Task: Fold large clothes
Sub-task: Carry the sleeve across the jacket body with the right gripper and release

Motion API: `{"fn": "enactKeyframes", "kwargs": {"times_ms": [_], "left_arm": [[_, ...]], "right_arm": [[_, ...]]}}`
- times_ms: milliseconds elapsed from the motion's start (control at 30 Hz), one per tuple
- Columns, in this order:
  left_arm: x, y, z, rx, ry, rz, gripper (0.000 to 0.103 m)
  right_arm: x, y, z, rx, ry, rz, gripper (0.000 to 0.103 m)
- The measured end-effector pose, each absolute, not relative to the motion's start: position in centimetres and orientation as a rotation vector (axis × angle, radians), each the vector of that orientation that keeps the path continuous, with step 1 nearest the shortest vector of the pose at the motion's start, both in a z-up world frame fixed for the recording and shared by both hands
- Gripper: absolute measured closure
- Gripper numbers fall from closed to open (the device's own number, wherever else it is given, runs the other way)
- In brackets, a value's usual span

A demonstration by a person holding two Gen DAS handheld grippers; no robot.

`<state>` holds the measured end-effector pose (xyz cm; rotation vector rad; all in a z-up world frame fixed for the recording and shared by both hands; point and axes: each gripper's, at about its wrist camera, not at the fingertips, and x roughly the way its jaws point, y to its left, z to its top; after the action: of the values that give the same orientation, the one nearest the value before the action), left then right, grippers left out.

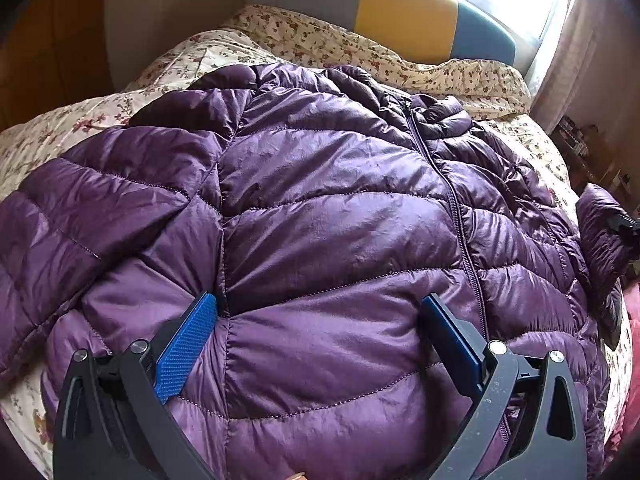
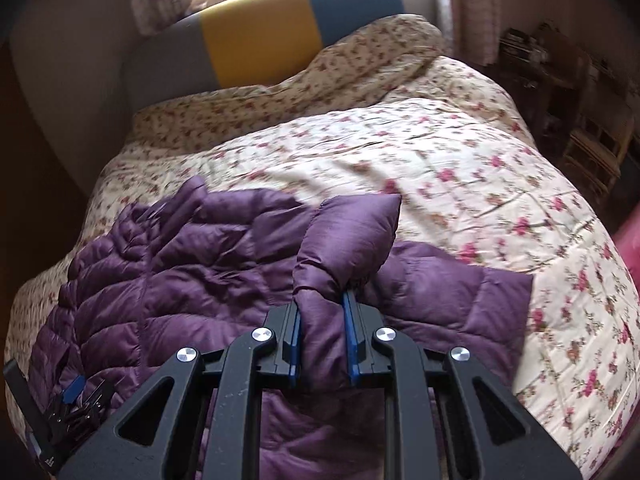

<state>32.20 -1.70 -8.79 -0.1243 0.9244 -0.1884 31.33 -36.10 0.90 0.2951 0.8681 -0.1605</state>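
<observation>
Purple down jacket [image 1: 320, 208] flat on floral bed quilt [image 2: 460, 168], zipper up. Right hand-held gripper [image 2: 322, 344] clamped on sleeve [image 2: 348, 240]; left hand-held gripper [image 1: 320, 340] wide, empty, over hem. Carry sleeve toward 9 o'clock across chest, lay flat, pin body with left.

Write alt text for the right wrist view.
The right tool is shut on a sleeve of a purple puffer jacket, lifting it over the jacket spread on a bed with a floral quilt. A grey, yellow and blue headboard stands under a window behind.
</observation>
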Motion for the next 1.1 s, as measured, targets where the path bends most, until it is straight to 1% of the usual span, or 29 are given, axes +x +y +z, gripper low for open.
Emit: {"fn": "enactKeyframes", "kwargs": {"times_ms": [300,567,1000,1067,1100], "left_arm": [[32.2,-1.3,-8.7,-0.142,0.921,-0.199,0.003],[32.0,-0.5,-8.4,-0.2,0.906,-0.225,0.003],[32.4,0.8,-7.7,-0.32,0.883,-0.26,0.003],[32.4,0.8,-7.6,-0.319,0.88,-0.261,0.004],[32.3,0.9,-7.6,-0.32,0.88,-0.263,0.005]], "right_arm": [[33.2,-31.6,0.4,0.264,0.876,-0.089,0.087],[35.8,-25.5,0.6,0.23,0.872,0.062,0.087],[38.5,-17.9,-1.7,0.228,0.959,0.395,0.087],[38.5,-17.2,-2.0,0.225,0.978,0.434,0.085],[38.5,-16.8,-2.2,0.229,0.985,0.455,0.079]]}}
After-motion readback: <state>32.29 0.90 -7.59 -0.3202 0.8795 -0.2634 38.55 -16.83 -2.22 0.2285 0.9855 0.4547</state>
